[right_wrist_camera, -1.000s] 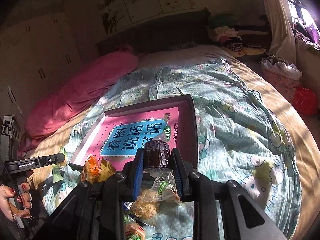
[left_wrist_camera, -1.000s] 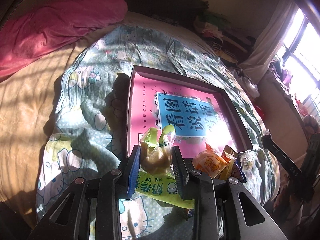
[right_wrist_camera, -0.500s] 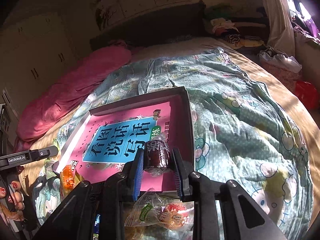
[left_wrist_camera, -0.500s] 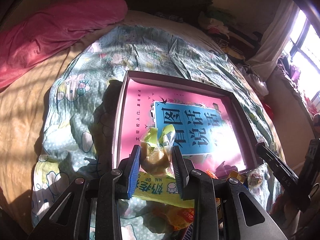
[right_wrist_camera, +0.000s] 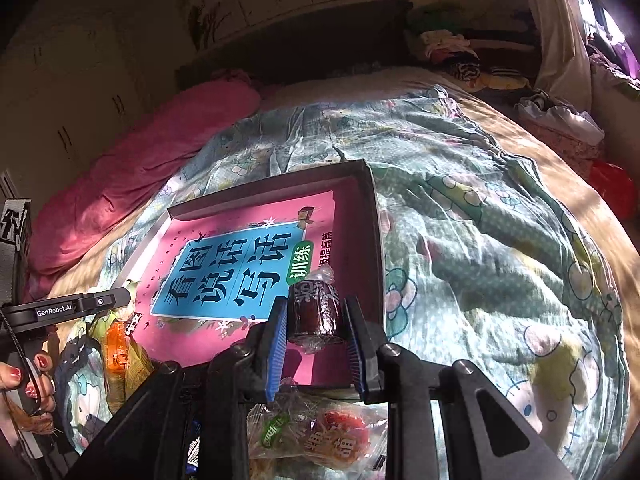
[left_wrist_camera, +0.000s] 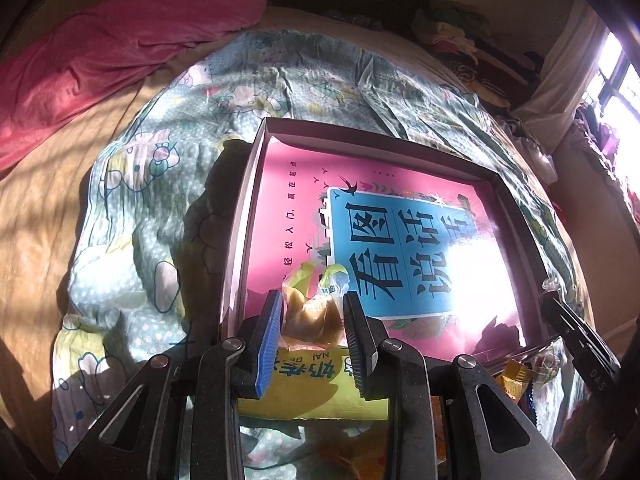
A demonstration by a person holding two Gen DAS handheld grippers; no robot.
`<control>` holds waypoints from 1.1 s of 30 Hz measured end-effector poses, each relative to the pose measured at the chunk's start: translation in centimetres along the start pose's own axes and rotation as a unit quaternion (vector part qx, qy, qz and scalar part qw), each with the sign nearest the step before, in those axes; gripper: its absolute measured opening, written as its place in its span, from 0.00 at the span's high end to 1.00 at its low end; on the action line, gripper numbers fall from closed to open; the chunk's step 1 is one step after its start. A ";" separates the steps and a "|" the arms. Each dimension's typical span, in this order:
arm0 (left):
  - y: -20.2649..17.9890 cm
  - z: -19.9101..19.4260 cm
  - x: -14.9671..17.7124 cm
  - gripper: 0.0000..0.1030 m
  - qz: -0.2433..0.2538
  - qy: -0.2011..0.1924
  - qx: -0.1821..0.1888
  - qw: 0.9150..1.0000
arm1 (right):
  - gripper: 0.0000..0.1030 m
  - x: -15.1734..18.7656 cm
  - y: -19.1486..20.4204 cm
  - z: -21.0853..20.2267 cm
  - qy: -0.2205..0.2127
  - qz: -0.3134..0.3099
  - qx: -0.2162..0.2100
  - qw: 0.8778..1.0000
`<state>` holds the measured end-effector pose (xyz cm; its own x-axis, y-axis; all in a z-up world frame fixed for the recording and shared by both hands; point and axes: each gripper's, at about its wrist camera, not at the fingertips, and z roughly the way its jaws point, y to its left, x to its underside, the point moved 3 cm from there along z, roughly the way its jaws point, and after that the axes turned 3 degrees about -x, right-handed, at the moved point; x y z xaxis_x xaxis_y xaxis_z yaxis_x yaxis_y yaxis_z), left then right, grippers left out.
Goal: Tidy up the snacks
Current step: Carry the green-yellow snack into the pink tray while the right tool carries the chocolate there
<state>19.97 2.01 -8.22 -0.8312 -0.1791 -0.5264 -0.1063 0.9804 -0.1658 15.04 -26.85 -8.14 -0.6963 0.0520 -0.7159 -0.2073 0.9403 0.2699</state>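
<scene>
Left claw (left_wrist_camera: 310, 334) pinches a tan pastry packet (left_wrist_camera: 310, 314), now carried forward over the near-left corner of the pink-lined box (left_wrist_camera: 256, 184); right claw (right_wrist_camera: 316, 334) grips a dark brown wrapped snack (right_wrist_camera: 314, 308) above the box's near-right corner. Both have advanced from the loose snacks (right_wrist_camera: 308, 436) on the quilt (right_wrist_camera: 480, 240), so each looks ready to be lowered and released.

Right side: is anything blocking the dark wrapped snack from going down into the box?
Nothing visible. The right hand-held gripper holds the dark red wrapped snack over the near right corner of the shallow box, where only the pink book cover lies.
</scene>
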 end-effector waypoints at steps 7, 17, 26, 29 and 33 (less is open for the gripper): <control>-0.3 0.7 -0.5 0.71 0.003 -0.009 -0.005 1.000 | 0.73 0.3 0.2 0.2 0.003 -0.016 0.007 1.000; -0.7 1.0 -0.7 0.71 0.009 -0.008 -0.001 1.000 | 0.73 0.8 0.1 0.2 0.007 -0.017 -0.003 1.000; -0.9 0.9 -0.3 0.71 0.015 -0.007 -0.001 1.000 | 0.73 0.9 0.0 -0.1 0.007 -0.016 -0.011 1.000; -0.9 0.8 -0.2 0.71 0.014 -0.005 -0.001 1.000 | 0.73 0.9 -0.1 -0.3 0.003 -0.015 -0.013 1.000; -0.6 0.7 -0.2 0.69 0.005 -0.001 0.002 1.000 | 0.72 0.9 -0.1 -0.4 0.003 -0.013 -0.014 1.000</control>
<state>20.57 1.41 -8.57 -0.8314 -0.1695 -0.5292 -0.0955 0.9818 -0.1644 14.13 -27.04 -8.53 -0.6936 0.0250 -0.7199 -0.2456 0.9313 0.2690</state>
